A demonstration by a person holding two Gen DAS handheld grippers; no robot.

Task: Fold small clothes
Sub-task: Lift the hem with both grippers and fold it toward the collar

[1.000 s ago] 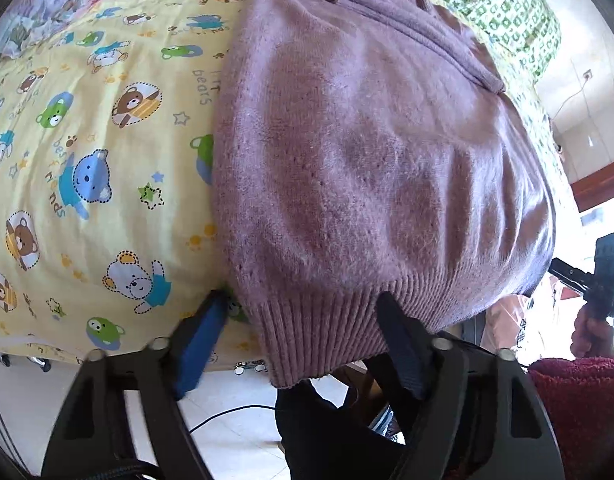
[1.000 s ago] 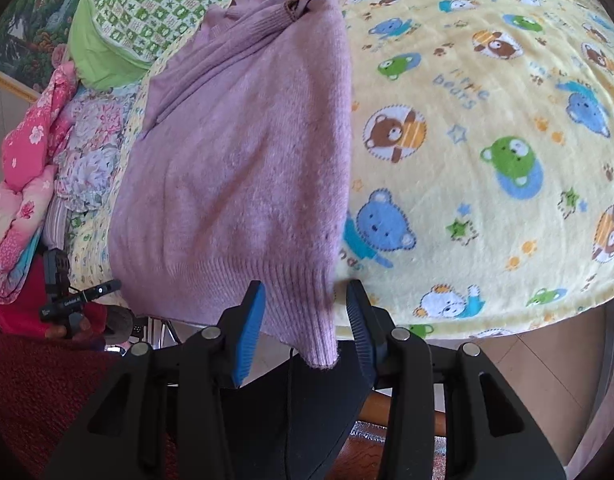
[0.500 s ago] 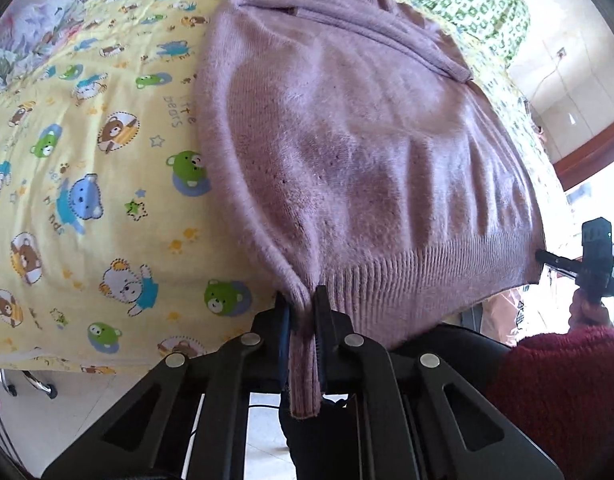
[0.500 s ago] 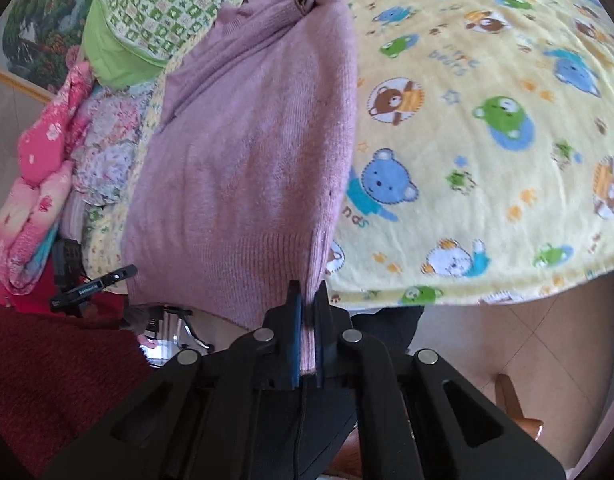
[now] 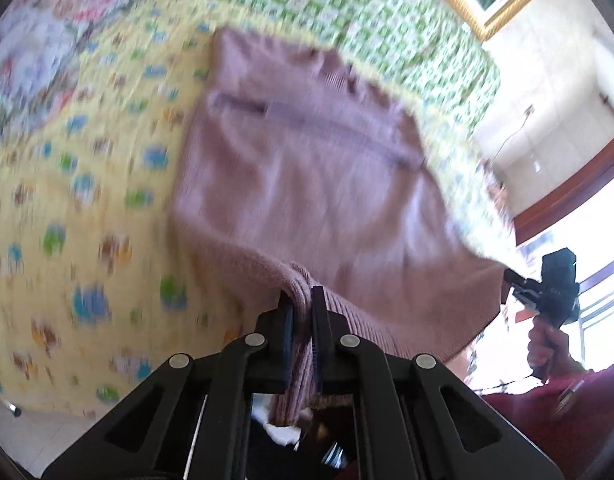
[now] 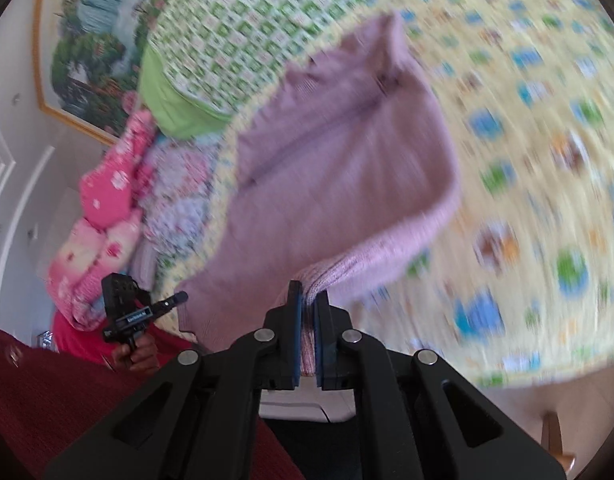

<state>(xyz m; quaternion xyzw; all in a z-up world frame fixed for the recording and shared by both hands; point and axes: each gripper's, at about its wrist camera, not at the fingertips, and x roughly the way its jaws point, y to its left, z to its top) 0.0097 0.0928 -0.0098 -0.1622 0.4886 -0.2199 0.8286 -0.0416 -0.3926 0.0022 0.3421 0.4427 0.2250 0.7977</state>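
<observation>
A mauve knit sweater (image 5: 307,184) lies on a yellow bear-print blanket (image 5: 87,200), its neck end far from me. My left gripper (image 5: 302,300) is shut on the ribbed hem at one bottom corner and holds it lifted off the bed. My right gripper (image 6: 309,300) is shut on the hem at the other bottom corner of the sweater (image 6: 339,184), also lifted. Each gripper shows in the other's view: the right gripper at the right edge (image 5: 555,284), the left gripper at the left (image 6: 127,308). Both views are blurred by motion.
A green checked quilt (image 6: 259,32) lies at the head of the bed. Pink and floral clothes (image 6: 107,208) are piled at the bed's side. A framed painting (image 6: 79,52) hangs on the wall. The bed edge and floor (image 5: 39,432) are just below the grippers.
Both grippers closed on the sweater's hem corners, then lifted and carried the hem up and forward toward the neck end. The lower part of the sweater has come off the bed.
</observation>
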